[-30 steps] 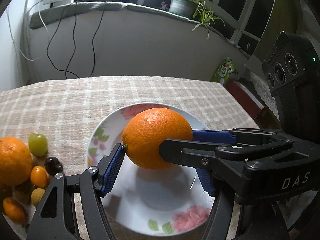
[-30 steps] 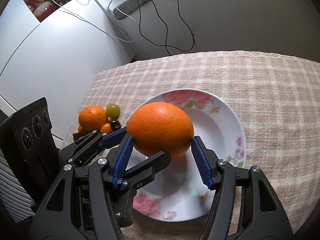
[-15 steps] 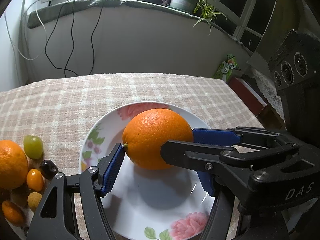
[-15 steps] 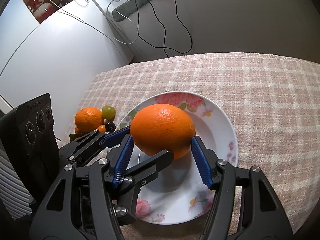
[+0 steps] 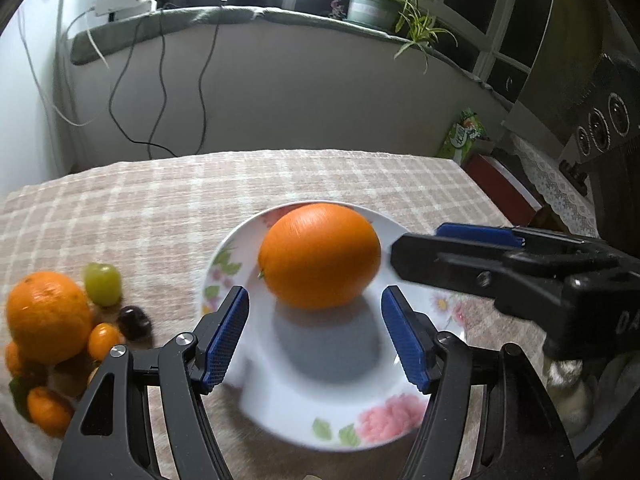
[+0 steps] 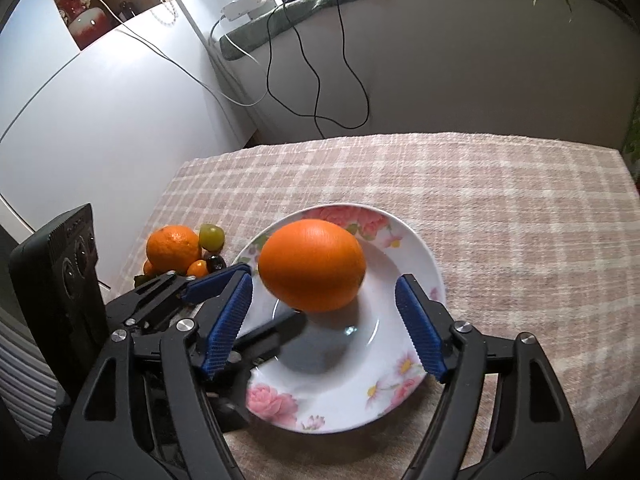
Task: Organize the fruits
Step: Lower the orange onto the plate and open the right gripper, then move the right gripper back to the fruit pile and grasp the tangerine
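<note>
Left wrist view: large orange [image 5: 319,255] sat in the floral plate [image 5: 280,408].
Left gripper [image 5: 316,336]: spread, pads clear.
Right gripper [image 6: 324,324]: jaws opening, nothing pinched.
Remaining: fruit pile [image 5: 60,332] on the tablecloth [image 5: 160,200], unsorted.

Large orange [image 6: 312,265] on floral plate [image 6: 416,364]

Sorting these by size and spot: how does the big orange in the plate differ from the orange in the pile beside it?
The big orange is larger and oval; the pile orange is smaller and rounder. The big orange sits alone in the flowered plate; the pile orange lies on the checked cloth, crowded by a green grape and small fruits. Both are orange and neither is gripped.
</note>
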Demonstrator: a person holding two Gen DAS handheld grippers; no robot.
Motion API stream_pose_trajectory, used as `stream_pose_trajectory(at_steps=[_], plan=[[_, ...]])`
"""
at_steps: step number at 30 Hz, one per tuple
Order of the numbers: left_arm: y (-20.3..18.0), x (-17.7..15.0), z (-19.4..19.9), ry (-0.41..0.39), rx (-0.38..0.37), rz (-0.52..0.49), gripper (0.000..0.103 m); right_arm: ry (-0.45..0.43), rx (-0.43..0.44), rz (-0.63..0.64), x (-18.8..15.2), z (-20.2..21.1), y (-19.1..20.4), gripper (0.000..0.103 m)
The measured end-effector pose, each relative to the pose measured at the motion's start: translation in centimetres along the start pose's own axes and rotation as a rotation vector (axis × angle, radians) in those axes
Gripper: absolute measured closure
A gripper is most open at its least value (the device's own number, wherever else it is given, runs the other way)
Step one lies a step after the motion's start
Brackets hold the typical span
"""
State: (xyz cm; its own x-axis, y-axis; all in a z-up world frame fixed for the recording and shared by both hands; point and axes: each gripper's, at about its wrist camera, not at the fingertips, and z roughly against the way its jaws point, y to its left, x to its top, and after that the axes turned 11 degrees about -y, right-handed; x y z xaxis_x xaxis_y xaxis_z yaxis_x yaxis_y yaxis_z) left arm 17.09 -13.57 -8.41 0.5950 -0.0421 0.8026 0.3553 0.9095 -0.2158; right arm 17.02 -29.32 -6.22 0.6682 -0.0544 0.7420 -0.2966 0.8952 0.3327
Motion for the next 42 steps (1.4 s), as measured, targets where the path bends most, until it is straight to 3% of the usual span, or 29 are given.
stream_pose_trajectory(at_steps=[11, 14, 16, 22, 29, 42], plan=[[2.9, -1.3, 6.0, -0.057, 0.065, -0.027, 0.034, -0.193, -0.096, 0.163, -0.2, 4.9, 3.4, 0.026], [4.4, -1.8, 7.9, -0.071, 0.095, -0.024, 0.034, -0.218, -0.080, 0.212, -0.1, 5.9, 5.0, 0.016], [5.6, -2.2, 9.3, -0.082, 0.120, -0.017, 0.034, -0.230, -0.089, 0.265, -0.1, 6.2, 6.4, 0.016], [8.8, -3.1, 13.5, -0.131, 0.195, 0.019, 0.034, -0.209, -0.088, 0.427, -0.8, 5.8, 10.7, 0.016], [11.9, -4.6, 17.0, -0.162, 0.264, 0.049, 0.034, -0.166, -0.008, 0.462, -1.8, 4.2, 13.5, 0.016], [14.6, -7.7, 17.7, -0.139, 0.271, 0.129, 0.034, -0.088, 0.084, 0.528, -4.5, 1.6, 17.3, 0.016]])
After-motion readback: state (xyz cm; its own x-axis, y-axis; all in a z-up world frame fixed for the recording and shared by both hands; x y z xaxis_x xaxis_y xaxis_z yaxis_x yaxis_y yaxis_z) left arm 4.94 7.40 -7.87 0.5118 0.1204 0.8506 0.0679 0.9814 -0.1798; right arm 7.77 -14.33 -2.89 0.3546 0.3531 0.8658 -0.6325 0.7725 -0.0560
